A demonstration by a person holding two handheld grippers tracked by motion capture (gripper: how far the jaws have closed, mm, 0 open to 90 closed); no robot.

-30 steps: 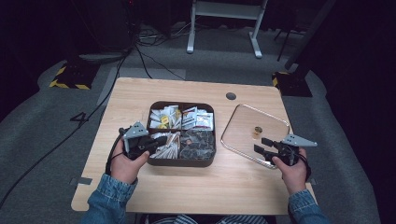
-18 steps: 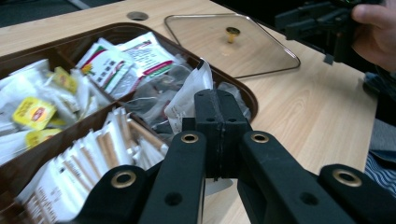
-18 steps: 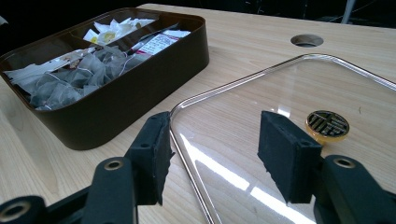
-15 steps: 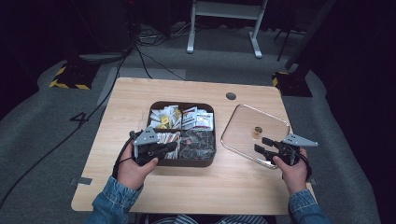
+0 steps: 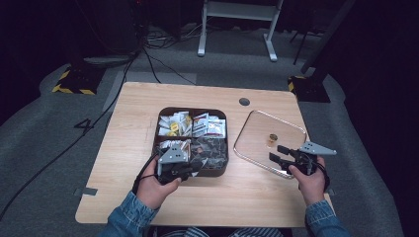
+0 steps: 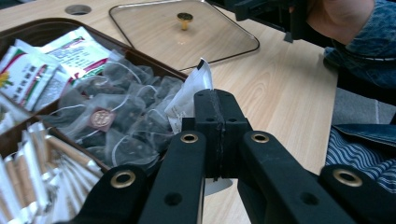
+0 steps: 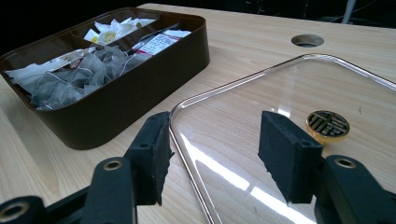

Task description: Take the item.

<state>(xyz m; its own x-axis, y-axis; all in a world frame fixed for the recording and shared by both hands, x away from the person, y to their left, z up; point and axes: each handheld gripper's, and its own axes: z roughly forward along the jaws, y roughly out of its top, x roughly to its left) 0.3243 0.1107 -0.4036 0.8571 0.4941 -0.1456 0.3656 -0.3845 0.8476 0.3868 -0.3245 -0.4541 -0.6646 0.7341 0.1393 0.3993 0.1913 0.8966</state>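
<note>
Left gripper (image 6: 217, 109) pinches white sachet (image 6: 194, 95) above box (image 5: 217, 170).

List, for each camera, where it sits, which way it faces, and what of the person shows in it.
High view: above the person's side, facing forward and down on the table; forearms, hands, both grippers.
Left gripper view: on the left gripper, its jaws shut on a white sachet, facing across the brown box to the lid; far hand, sleeve.
Right gripper view: on the right gripper, jaws open over the glass lid.
All share box and lid.
</note>
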